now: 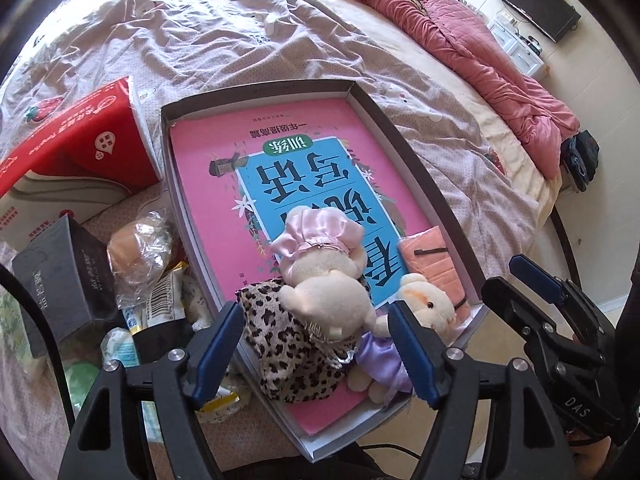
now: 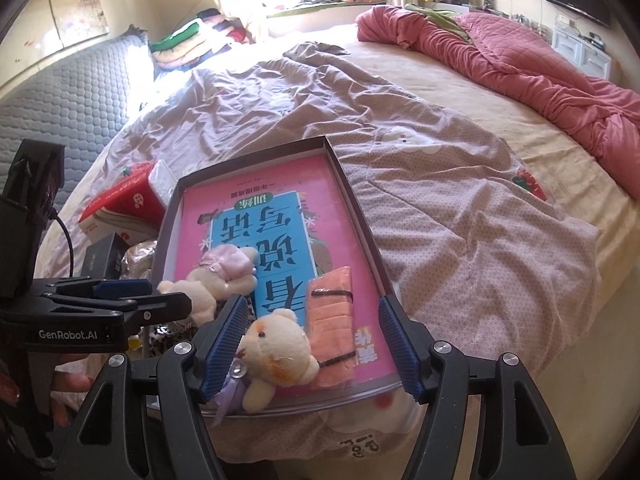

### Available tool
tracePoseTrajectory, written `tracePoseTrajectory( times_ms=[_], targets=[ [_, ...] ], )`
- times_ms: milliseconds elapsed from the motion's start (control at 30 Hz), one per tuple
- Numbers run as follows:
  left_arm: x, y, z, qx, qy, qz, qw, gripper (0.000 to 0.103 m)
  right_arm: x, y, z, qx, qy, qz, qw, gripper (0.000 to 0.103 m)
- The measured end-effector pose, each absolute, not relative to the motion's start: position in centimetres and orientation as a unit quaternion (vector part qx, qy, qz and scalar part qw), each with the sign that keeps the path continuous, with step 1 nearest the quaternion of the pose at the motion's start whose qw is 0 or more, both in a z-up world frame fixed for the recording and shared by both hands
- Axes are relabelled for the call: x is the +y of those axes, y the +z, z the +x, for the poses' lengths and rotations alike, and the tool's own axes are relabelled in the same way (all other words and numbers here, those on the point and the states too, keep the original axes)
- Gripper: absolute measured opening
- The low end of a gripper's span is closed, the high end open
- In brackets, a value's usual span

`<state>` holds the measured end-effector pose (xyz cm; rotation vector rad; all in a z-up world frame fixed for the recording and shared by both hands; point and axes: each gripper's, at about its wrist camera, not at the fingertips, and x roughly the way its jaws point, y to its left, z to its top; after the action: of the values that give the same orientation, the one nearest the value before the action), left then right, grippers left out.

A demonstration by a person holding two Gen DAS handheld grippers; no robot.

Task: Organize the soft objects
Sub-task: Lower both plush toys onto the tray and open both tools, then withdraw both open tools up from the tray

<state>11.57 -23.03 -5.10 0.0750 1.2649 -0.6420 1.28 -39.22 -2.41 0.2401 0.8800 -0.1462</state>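
A shallow grey box [image 1: 256,91] [image 2: 352,196] lies on the bed with a pink and blue book [image 1: 208,208] [image 2: 224,216] in it. On the book lie a cream bear in a pink dress [image 1: 320,264] [image 2: 224,270], a cream bear in a purple dress [image 1: 428,304] [image 2: 276,356], a leopard-print pouch [image 1: 288,352] and a folded orange cloth [image 1: 436,260] [image 2: 332,316]. My left gripper [image 1: 316,352] is open above the pouch and bears. My right gripper [image 2: 312,344] is open around the purple-dress bear and the cloth.
Left of the box are a red tissue pack [image 1: 80,140] [image 2: 124,200], a dark grey box [image 1: 60,276] [image 2: 104,260], a bagged bun [image 1: 136,248] and several packets. A pink quilt [image 1: 460,40] [image 2: 520,52] lies at the far right of the bed.
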Motion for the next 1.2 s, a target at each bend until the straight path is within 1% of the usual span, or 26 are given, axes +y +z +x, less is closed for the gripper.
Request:
tracePoseTrajectory(
  times_ms=[100, 633, 967, 1200],
  targets=[
    [-22.7, -4.5, 11.0, 0.575, -0.295, 0.032, 0.763, 0.074, -38.9, -2.1, 1.2, 0.423, -0.070, 0.118, 0.896, 0.073],
    [-19.3, -2.2, 7.7, 0.547, -0.260, 0.039, 0.795, 0.075, -37.0, -1.3, 1.0, 0.411, -0.065, 0.125, 0.901, 0.074],
    [-17.0, -0.9, 7.2, 0.540, -0.249, 0.024, 0.804, 0.075, -36.0, 1.0, 0.7, 0.391, -0.061, 0.126, 0.910, 0.074],
    [-15.9, 0.5, 6.7, 0.528, -0.243, 0.023, 0.814, 0.075, -34.7, 3.0, 0.5, 0.380, -0.055, 0.102, 0.918, 0.074]
  ],
)
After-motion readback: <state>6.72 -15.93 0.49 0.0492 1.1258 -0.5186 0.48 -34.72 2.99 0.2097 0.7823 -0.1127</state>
